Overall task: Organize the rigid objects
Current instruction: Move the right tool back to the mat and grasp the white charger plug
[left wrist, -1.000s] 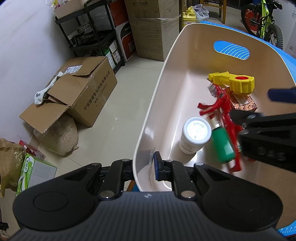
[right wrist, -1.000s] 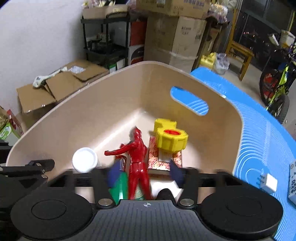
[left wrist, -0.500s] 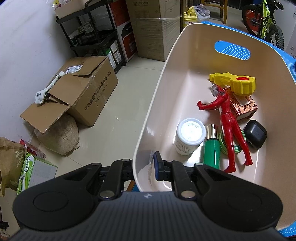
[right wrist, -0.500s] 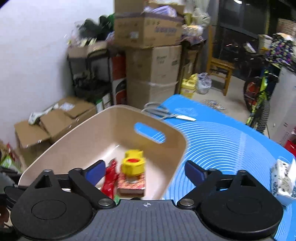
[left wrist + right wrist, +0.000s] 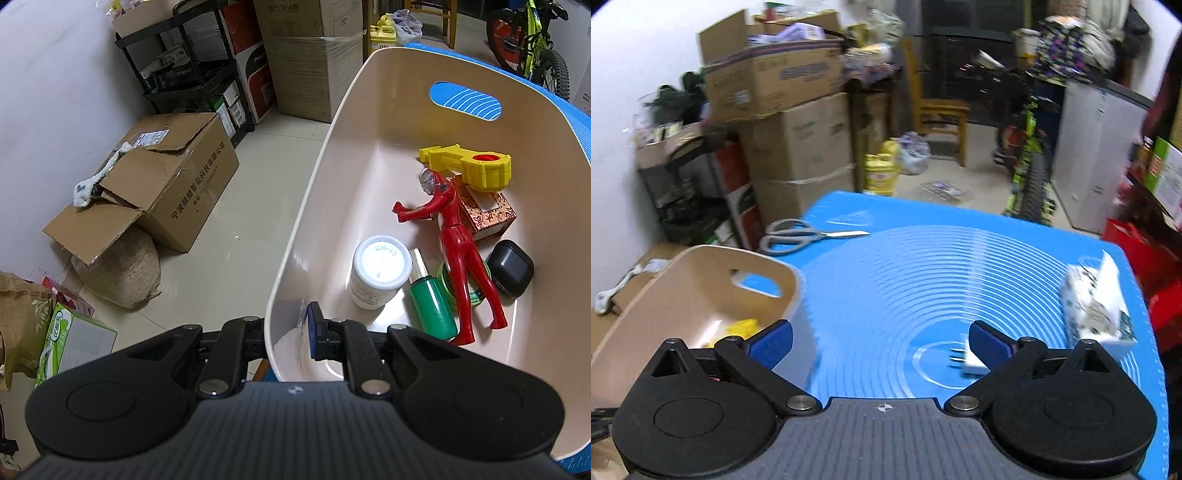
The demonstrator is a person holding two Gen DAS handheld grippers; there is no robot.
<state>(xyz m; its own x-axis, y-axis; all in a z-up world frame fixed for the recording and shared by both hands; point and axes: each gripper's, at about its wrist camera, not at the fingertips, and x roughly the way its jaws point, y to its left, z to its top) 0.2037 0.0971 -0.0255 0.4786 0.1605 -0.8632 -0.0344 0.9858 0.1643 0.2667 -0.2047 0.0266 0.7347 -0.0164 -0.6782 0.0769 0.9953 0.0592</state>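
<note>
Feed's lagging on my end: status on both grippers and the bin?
Left gripper shut on beige bin wall. Right gripper open, empty, over blue mat. White charger, scissors, tissue pack left out. Nothing blocking.

Beige bin (image 5: pixel 325 177): open top. Far half of the floor bare toward the handle slot (image 5: pixel 466 100). Near half crowded: white jar (image 5: pixel 380 271), green bottle (image 5: pixel 430 301), red figure (image 5: pixel 458 251), black case (image 5: pixel 511 267), patterned box (image 5: pixel 487 210) with yellow toy (image 5: pixel 469 166) on top. Near wall pinched by the left hand-held gripper (image 5: pixel 291 332).

Counter, blue mat (image 5: pixel 923 280): broad bare centre. Obstacles: scissors (image 5: pixel 805 234) at the far left edge, white plug (image 5: pixel 971 360) just beside the right hand-held gripper (image 5: pixel 881 345), tissue pack (image 5: pixel 1095 306) at the right edge, bin wall on the left.
</note>
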